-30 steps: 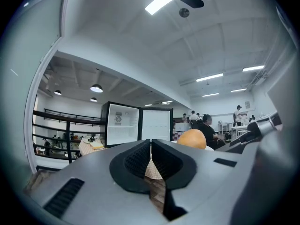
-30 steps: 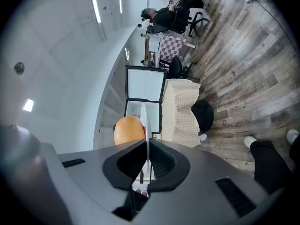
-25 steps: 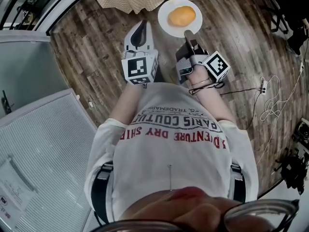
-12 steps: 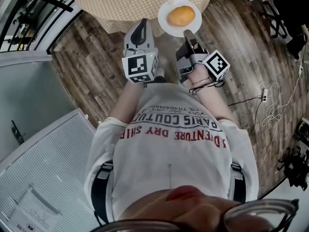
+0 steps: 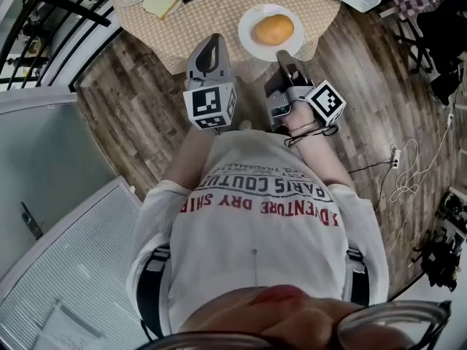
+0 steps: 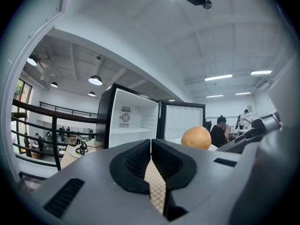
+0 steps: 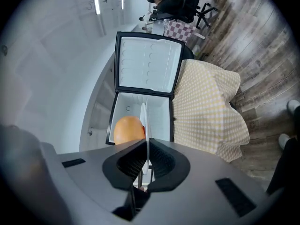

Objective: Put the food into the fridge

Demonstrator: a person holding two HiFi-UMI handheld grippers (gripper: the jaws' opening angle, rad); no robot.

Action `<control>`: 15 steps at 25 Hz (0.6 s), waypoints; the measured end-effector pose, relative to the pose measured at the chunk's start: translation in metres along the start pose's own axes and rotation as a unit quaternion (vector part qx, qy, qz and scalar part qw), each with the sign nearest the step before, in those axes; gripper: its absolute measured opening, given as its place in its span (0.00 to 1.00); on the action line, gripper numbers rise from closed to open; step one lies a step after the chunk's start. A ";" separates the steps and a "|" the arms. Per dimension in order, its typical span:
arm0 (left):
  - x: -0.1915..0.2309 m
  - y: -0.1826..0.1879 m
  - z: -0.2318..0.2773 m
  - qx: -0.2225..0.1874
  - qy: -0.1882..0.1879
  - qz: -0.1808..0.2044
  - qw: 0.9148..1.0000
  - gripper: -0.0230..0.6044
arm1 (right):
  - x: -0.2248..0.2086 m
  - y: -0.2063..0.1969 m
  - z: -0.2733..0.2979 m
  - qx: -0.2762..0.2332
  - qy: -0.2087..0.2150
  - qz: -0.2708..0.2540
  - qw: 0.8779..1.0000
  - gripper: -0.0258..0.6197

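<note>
R gripper (image 5: 286, 52) pinches round white plate (image 5: 252, 44) w/ round orange bun (image 5: 273, 29), over checked-cloth table (image 5: 219, 9). L gripper (image 5: 208, 44) is closed & empty, over table edge.

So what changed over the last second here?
The checkered table has slid further into the head view, as if the person stepped toward it. The plate with the bun now shows over its edge. Unchanged: right gripper shut on the plate's rim, left gripper shut and empty.
</note>
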State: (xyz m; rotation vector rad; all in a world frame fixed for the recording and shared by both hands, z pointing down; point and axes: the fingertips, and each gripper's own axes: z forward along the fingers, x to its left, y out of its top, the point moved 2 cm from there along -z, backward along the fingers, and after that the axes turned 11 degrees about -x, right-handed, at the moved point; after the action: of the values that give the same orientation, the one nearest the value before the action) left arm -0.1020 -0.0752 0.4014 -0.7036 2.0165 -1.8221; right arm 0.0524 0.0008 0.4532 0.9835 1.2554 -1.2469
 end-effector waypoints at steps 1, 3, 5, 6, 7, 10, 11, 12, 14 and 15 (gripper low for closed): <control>0.003 -0.003 0.004 0.002 0.002 -0.001 1.000 0.08 | -0.001 0.000 0.006 0.003 -0.001 -0.001 1.000 0.09; 0.005 -0.007 0.009 0.003 0.009 0.000 1.000 0.08 | -0.002 0.002 0.015 0.010 0.000 0.000 1.000 0.09; 0.006 -0.010 0.019 0.003 0.016 0.002 1.000 0.08 | -0.003 0.006 0.027 0.018 0.002 0.000 1.000 0.09; 0.008 -0.012 0.027 0.004 0.021 0.005 1.000 0.08 | -0.005 0.009 0.037 0.022 0.002 -0.001 1.000 0.09; 0.011 -0.014 0.038 0.005 0.026 0.007 1.000 0.08 | -0.006 0.011 0.050 0.028 0.000 0.000 1.000 0.09; 0.019 -0.018 0.070 0.007 0.046 0.017 0.999 0.08 | -0.006 0.017 0.091 0.056 -0.003 0.006 0.998 0.09; 0.022 -0.019 0.079 0.007 0.054 0.020 0.998 0.08 | -0.005 0.018 0.104 0.067 -0.003 0.006 0.998 0.09; 0.025 -0.020 0.088 0.006 0.062 0.023 0.998 0.08 | -0.005 0.019 0.116 0.077 -0.003 0.004 0.997 0.09; 0.029 -0.022 0.107 0.007 0.079 0.027 0.996 0.08 | -0.004 0.025 0.141 0.097 -0.005 0.001 0.995 0.09; 0.030 -0.023 0.117 0.008 0.088 0.028 0.996 0.08 | -0.003 0.028 0.154 0.107 -0.004 0.000 0.994 0.09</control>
State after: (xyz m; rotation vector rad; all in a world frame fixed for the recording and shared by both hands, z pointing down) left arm -0.0590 -0.1898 0.4121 -0.4924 2.1061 -1.9250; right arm 0.0998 -0.1473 0.4691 1.1304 1.1309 -1.4043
